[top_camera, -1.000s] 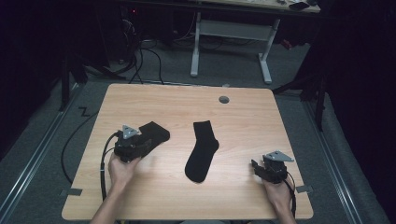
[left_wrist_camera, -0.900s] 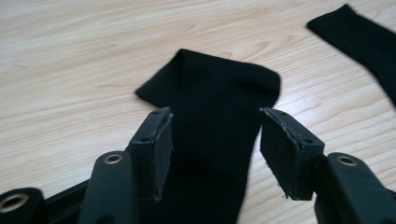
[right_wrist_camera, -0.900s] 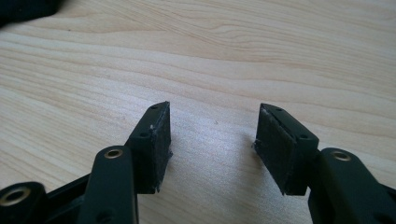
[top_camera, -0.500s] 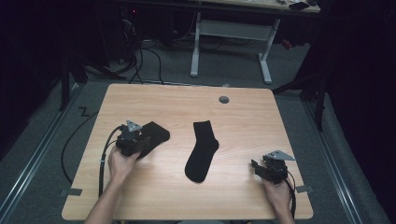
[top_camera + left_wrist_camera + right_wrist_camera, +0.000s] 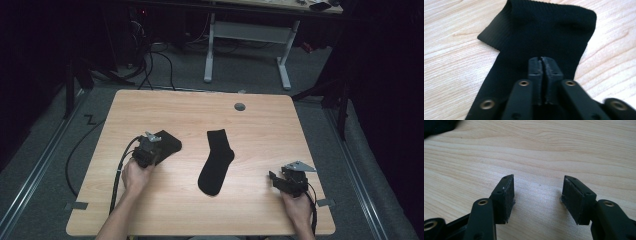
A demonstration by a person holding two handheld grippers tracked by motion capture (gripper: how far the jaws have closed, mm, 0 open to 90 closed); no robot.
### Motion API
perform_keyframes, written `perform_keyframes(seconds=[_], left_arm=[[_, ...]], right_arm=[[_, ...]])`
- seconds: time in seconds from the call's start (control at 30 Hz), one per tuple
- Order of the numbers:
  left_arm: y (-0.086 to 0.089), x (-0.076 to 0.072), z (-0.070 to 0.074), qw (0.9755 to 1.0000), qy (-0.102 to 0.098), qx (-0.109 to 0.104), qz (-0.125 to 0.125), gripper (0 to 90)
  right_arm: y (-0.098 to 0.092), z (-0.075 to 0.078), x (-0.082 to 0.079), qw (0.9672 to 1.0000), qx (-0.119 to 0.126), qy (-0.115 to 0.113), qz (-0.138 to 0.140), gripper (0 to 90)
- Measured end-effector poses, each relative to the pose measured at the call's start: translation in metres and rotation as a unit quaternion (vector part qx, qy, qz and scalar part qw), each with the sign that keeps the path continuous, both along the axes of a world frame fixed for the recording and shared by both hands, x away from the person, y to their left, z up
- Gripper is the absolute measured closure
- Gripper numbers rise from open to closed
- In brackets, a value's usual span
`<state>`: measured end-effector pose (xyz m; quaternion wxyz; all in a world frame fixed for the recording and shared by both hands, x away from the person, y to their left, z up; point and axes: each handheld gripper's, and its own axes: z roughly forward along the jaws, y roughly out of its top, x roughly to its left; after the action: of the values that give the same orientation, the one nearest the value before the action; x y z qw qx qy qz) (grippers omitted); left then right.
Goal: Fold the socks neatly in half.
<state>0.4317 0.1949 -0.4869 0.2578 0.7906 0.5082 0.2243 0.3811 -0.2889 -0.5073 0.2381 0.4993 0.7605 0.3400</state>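
While the left gripper [image 5: 151,146] rests over the folded black sock [image 5: 544,32] at the table's [image 5: 260,125] left side, its jaws have just been closing and now pinch the fabric; the right gripper [image 5: 537,195] sits near the right front edge, jaws spread over bare wood; a second black sock [image 5: 216,161] lies flat mid-table.

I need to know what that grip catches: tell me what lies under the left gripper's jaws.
Under the left gripper, jaws together, lies the folded black ribbed sock on the light wooden table. Whether fabric is pinched stays hidden beneath them.

wooden table [image 5: 260,125], grey grommet [image 5: 240,106], white desk frame [image 5: 247,35]
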Motion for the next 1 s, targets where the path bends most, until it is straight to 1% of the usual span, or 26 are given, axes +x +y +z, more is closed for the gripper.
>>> perform_keyframes(seconds=[0.03, 0.2, 0.33, 0.4, 0.47, 0.5, 0.53, 0.57, 0.6, 0.67, 0.73, 0.77, 0.8, 0.83, 0.87, 0.9, 0.93, 0.97, 1.0], left_arm=[[-0.001, 0.0, 0.001, 1.0, 0.001, 0.003, -0.001, 89.1], [-0.001, -0.001, 0.005, 0.9999, 0.003, -0.009, -0.009, 90.0], [-0.001, -0.005, 0.013, 0.9996, -0.01, -0.02, -0.015, 90.0], [0.0, -0.006, 0.017, 0.9996, -0.015, -0.019, -0.016, 90.0], [0.004, -0.007, 0.017, 0.9996, -0.021, -0.016, -0.008, 90.0], [0.006, -0.006, 0.016, 0.9996, -0.023, -0.017, -0.002, 89.6], [0.008, -0.005, 0.014, 0.9996, -0.018, -0.021, 0.003, 84.7], [0.009, -0.003, 0.013, 0.9997, -0.011, -0.019, 0.007, 76.6], [0.009, -0.002, 0.01, 0.9998, -0.008, -0.017, 0.01, 71.6], [0.01, -0.002, 0.005, 0.9999, -0.001, -0.01, 0.014, 65.5], [0.01, -0.001, 0.001, 0.9998, 0.004, -0.007, 0.016, 63.2], [0.01, -0.001, 0.0, 0.9998, 0.003, -0.008, 0.016, 63.3], [0.01, -0.001, 0.0, 0.9998, 0.005, -0.015, 0.015, 64.3], [0.01, -0.001, 0.0, 0.9998, 0.005, -0.015, 0.015, 69.0], [0.01, -0.001, 0.0, 0.9997, 0.007, -0.019, 0.011, 69.0], [0.009, -0.001, 0.0, 0.9998, 0.007, -0.017, 0.008, 73.1], [0.007, -0.002, 0.0, 0.9999, 0.006, -0.009, 0.004, 76.2], [0.003, -0.003, 0.0, 1.0, 0.004, 0.005, -0.001, 83.4], [0.002, -0.003, 0.0, 0.9999, 0.004, 0.011, -0.003, 85.8]], right_arm=[[0.0, 0.0, 0.0, 1.0, 0.0, 0.0, 0.0, 43.4], [0.0, 0.0, 0.0, 1.0, 0.0, 0.0, 0.001, 42.9], [0.0, 0.0, 0.0, 1.0, 0.0, 0.001, 0.002, 42.6], [0.0, 0.0, 0.0, 1.0, 0.0, 0.001, 0.002, 42.4], [0.0, 0.0, 0.0, 1.0, 0.0, 0.001, 0.003, 42.3], [0.0, 0.0, 0.0, 1.0, 0.0, 0.001, 0.003, 42.3], [0.0, 0.0, 0.0, 1.0, 0.0, 0.001, 0.004, 42.3], [0.0, 0.0, 0.0, 1.0, 0.0, 0.001, 0.003, 42.3], [0.0, 0.0, 0.0, 1.0, 0.0, 0.001, 0.004, 42.3], [0.0, 0.0, 0.0, 1.0, 0.0, 0.001, 0.003, 42.3], [0.0, 0.0, 0.0, 1.0, 0.0, 0.001, 0.003, 42.3], [0.0, 0.0, 0.0, 1.0, 0.0, 0.001, 0.003, 42.3], [0.0, 0.0, 0.0, 1.0, 0.0, 0.001, 0.003, 42.3], [0.0, 0.0, 0.0, 1.0, 0.0, 0.001, 0.003, 42.3], [0.0, 0.0, 0.0, 1.0, 0.0, 0.001, 0.003, 42.3], [0.0, 0.0, 0.0, 1.0, 0.0, 0.001, 0.004, 42.3], [0.0, 0.0, 0.0, 1.0, 0.0, 0.001, 0.004, 42.2], [0.0, 0.0, 0.0, 1.0, 0.0, 0.001, 0.004, 42.2], [0.0, 0.0, 0.0, 1.0, 0.0, 0.001, 0.004, 42.2]])
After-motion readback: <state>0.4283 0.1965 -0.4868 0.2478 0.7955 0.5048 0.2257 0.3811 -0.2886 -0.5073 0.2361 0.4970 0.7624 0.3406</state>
